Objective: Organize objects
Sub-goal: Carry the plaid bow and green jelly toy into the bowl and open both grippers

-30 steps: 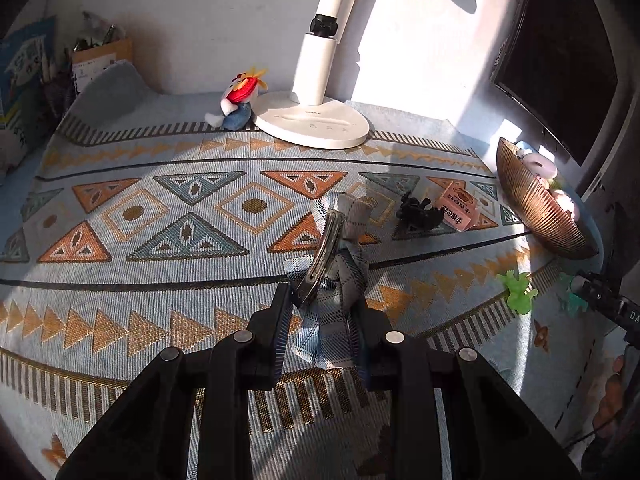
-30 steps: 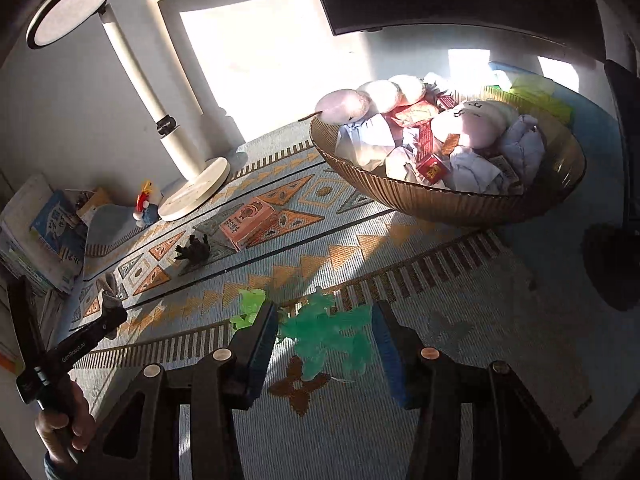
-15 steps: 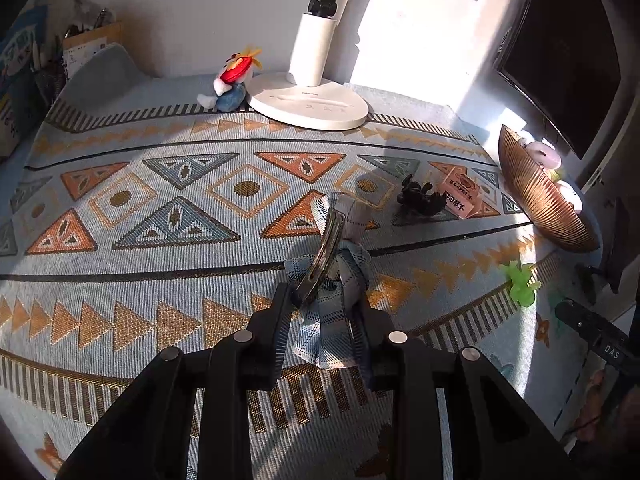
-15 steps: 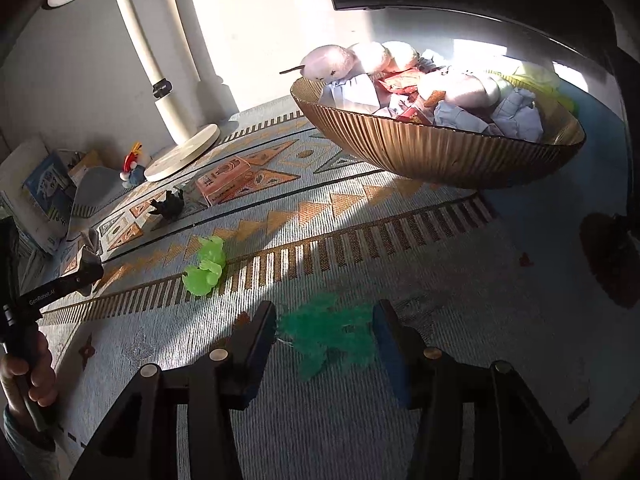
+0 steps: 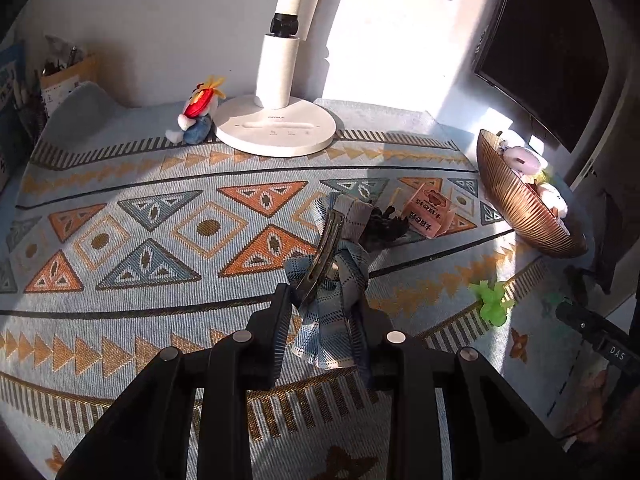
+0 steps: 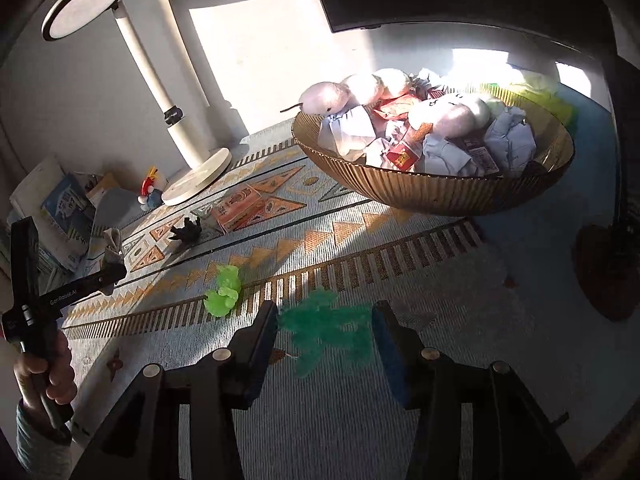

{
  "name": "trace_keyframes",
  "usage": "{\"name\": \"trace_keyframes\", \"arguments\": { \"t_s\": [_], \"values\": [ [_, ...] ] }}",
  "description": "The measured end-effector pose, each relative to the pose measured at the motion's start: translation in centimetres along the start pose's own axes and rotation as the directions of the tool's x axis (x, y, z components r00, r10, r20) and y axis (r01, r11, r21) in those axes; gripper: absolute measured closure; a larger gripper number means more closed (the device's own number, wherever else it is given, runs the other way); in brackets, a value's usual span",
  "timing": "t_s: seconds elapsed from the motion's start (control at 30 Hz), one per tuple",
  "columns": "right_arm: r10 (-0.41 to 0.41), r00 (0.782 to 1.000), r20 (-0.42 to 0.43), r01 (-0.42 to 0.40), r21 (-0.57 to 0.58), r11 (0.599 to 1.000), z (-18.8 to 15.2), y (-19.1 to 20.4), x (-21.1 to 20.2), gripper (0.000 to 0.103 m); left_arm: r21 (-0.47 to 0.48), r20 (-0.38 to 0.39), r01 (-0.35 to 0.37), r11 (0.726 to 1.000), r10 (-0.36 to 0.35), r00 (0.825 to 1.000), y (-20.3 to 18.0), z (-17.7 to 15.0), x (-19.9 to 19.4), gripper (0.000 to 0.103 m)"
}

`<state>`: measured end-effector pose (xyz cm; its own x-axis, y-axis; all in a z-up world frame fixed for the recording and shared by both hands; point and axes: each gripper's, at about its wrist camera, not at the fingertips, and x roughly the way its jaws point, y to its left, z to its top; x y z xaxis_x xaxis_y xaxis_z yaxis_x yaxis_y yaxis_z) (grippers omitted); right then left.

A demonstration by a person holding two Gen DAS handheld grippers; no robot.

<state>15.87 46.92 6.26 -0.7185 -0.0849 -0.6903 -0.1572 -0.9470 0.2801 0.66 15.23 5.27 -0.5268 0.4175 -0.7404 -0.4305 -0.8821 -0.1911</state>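
Observation:
My left gripper (image 5: 322,314) is shut on a blue plaid fabric hair clip (image 5: 334,276) with a metal clasp, held above the patterned mat. My right gripper (image 6: 325,328) is shut on a dark green toy (image 6: 326,330) and holds it above the mat, short of the brown ribbed bowl (image 6: 432,190). The bowl is full of plush toys, packets and crumpled cloth. A light green toy (image 6: 224,292) lies on the mat left of my right gripper; it also shows in the left wrist view (image 5: 492,304). A black toy (image 6: 186,232) and an orange packet (image 6: 238,210) lie further back.
A white desk lamp (image 5: 276,128) stands at the back with a small red and blue plush figure (image 5: 198,116) beside its base. A dark monitor (image 5: 548,48) stands behind the bowl (image 5: 520,204). Books and a box (image 6: 64,208) sit at the far left.
My left gripper has lifted the hair clip and moved it right toward the black toy and packet. My right gripper has risen with the green toy, and the bowl's contents show from above again.

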Motion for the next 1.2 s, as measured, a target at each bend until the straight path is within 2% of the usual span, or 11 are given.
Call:
{"name": "trace_keyframes", "arguments": {
  "t_s": [0.17,0.37,0.53,0.67,0.7,0.73,0.77,0.8,0.9,1.0,1.2],
  "values": [
    [0.003,0.990,0.140,-0.010,0.045,0.999,6.0,-1.5,-3.6,0.055,0.146,0.051,0.095,0.985,-0.103,0.993,-7.2,6.3,-0.3,0.078],
    [-0.164,0.950,0.267,0.110,0.206,0.972,14.5,-5.8,-5.6,0.055,0.292,-0.002,0.287,0.912,-0.300,0.954,-17.9,11.3,2.3,0.077],
    [-0.286,0.923,0.258,0.197,0.323,0.926,19.5,-9.4,-4.0,0.055,0.362,-0.076,0.337,0.869,-0.333,0.940,-24.2,11.7,6.3,0.077],
    [-0.335,0.916,0.221,0.242,0.360,0.901,21.2,-11.3,-1.7,0.054,0.435,-0.077,0.309,0.846,-0.307,0.949,-27.1,11.3,8.3,0.075],
    [-0.340,0.915,0.218,0.247,0.363,0.898,21.6,-11.6,-1.0,0.052,0.453,-0.068,0.293,0.842,-0.295,0.953,-27.5,11.1,8.6,0.063],
    [-0.354,0.913,0.204,0.264,0.368,0.892,21.8,-11.8,-0.4,0.035,0.474,-0.057,0.288,0.832,-0.297,0.953,-27.9,11.0,8.8,0.058],
    [-0.366,0.910,0.195,0.280,0.364,0.888,21.8,-11.8,0.1,0.023,0.494,-0.039,0.270,0.826,-0.289,0.957,-28.1,10.7,8.9,0.043],
    [-0.375,0.905,0.199,0.292,0.352,0.890,21.6,-11.6,0.3,0.021,0.506,-0.017,0.243,0.828,-0.272,0.962,-28.2,10.6,8.8,0.023],
    [-0.375,0.902,0.215,0.298,0.321,0.899,20.8,-10.7,0.3,0.021,0.506,0.017,0.244,0.827,-0.292,0.956,-27.5,10.3,7.7,0.021],
    [-0.319,0.922,0.218,0.248,0.298,0.922,19.9,-9.3,0.0,0.022,0.486,0.038,0.226,0.844,-0.279,0.959,-26.2,10.6,6.6,0.021],
    [-0.120,0.964,0.238,0.089,0.135,0.987,16.2,-3.1,-3.5,0.017,0.437,0.112,0.176,0.882,-0.247,0.962,-21.1,8.8,1.7,0.021]
  ]
}}
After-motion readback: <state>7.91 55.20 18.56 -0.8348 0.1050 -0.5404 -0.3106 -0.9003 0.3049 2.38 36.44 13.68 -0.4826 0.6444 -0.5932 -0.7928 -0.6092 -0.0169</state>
